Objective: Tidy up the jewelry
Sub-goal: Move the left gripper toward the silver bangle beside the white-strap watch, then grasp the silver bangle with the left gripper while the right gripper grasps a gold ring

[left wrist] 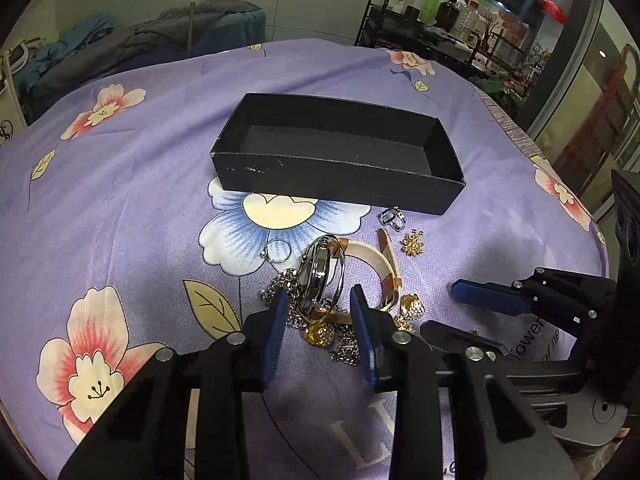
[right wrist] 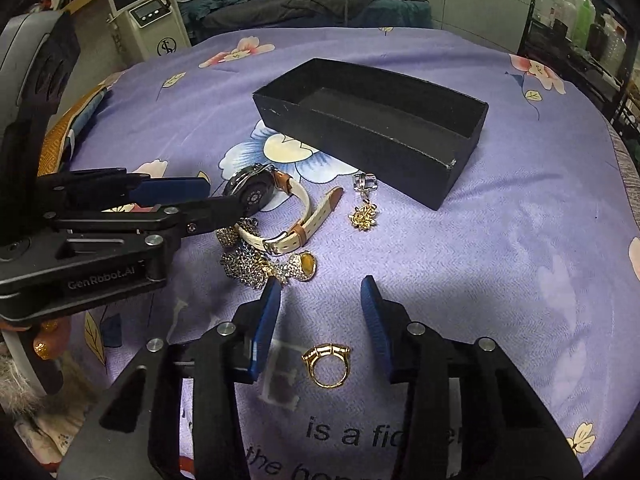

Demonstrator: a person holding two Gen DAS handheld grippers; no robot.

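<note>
Two grippers hang over a purple flowered cloth (right wrist: 500, 240) that covers the counter. The left gripper (left wrist: 320, 300) has its blue fingers (left wrist: 279, 320) apart, and the watch (left wrist: 320, 272) sits between their tips, but I cannot tell if they touch it. The watch has a round silver face and a cream strap (right wrist: 304, 216) with brown ends. It lies in a pile with sparkly chains (right wrist: 244, 264) and a gold brooch (right wrist: 306, 266). The right gripper (right wrist: 320, 292) has its fingers wide apart too, and holds nothing. A gold ring (right wrist: 328, 364) lies flat on the cloth between them, near their base. A black box (right wrist: 380, 148) with no lid sits behind the pile, and nothing is inside it. A small silver ring (left wrist: 276, 250) lies left of the watch. A silver charm (right wrist: 365, 182) and a gold flower charm (right wrist: 363, 216) lie just in front of the box.
</note>
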